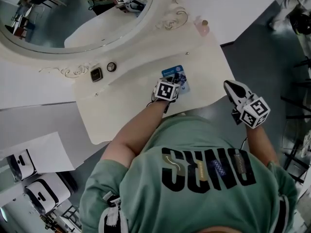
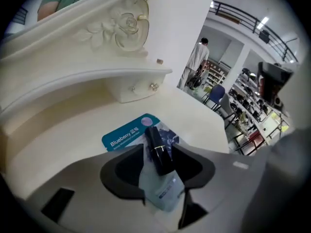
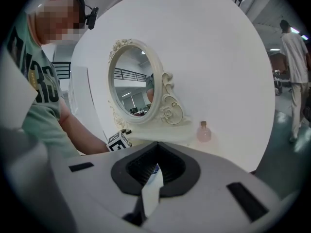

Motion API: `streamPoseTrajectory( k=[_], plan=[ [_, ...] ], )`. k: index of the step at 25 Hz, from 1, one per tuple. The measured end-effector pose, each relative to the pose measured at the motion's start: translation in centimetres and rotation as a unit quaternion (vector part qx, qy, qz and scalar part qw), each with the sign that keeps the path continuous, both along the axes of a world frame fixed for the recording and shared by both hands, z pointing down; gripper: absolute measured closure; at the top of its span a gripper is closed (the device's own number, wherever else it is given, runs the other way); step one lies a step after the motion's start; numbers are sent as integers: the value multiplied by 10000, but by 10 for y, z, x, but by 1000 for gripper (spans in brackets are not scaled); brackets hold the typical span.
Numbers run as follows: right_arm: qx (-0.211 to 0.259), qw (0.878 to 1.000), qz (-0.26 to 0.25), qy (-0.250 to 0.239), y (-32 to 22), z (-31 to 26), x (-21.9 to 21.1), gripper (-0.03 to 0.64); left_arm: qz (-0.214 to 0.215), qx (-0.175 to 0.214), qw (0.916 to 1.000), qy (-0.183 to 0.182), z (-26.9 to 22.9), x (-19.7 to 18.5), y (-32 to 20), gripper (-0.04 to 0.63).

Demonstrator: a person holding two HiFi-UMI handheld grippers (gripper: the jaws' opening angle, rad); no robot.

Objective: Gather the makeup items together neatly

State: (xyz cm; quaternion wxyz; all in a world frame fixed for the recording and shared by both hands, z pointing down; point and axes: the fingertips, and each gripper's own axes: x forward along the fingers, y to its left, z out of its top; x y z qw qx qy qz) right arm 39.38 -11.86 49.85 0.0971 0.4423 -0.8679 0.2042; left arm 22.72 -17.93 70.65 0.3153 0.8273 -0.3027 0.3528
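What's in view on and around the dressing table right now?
white dressing table: 1, cream, beneath everything
oval mirror in carved white frame: 1, table's back
blue Blueberry sachet: 1, blue, table centre
black lipstick tube: 1, black, lying on sachet
square gold-rimmed compact: 1, dark, below mirror
small round dark case: 1, beside compact
round pink bottle: 1, pink, by mirror's frame
background person: 1, white clothes, hall beyond
left gripper: 1, open, jaws astride lipstick
right gripper: 1, shut, off table's edge
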Motion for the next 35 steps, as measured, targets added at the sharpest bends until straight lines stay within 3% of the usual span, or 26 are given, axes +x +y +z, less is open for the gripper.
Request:
streamPoseTrajectory(
  k=[3, 4, 7, 10, 15, 19, 22, 27, 31, 35],
  plan=[
    [-57, 10000, 58, -22, 7, 1, 8, 623, -42, -15, 9997, -235, 5, 1, 1, 428],
    [-73, 10000, 59, -30, 8, 1, 9, 623, -33, -14, 9998, -220, 4, 3, 1, 474],
    [-55, 10000, 25, -79, 6, 0, 8, 623, -149, -64, 9999, 5, -4, 3, 1, 493],
    [25, 9998, -88, -150, -2, -3, 2, 623, -685, 18, 9971, 333, -29, -15, -14, 494],
    [115, 9986, -461, -249, -20, -9, -27, 623, -1906, 530, 9783, 614, -89, -96, -66, 494],
    [240, 9959, -812, -309, -33, -17, -56, 623, -2586, 898, 9608, 448, -120, -168, -98, 494],
    [324, 9938, -1008, -325, -39, -20, -69, 623, -2927, 876, 9519, 248, -123, -206, -113, 494],
    [316, 9936, -1045, -301, -39, -22, -74, 623, -3213, 561, 9452, 145, -109, -224, -125, 494],
    [227, 9951, -919, -289, -34, -20, -67, 623, -3555, 347, 9339, 135, -93, -232, -130, 492],
    [212, 9960, -824, -273, -28, -16, -57, 623, -3756, 394, 9259, 130, -90, -238, -133, 492]
  ],
)
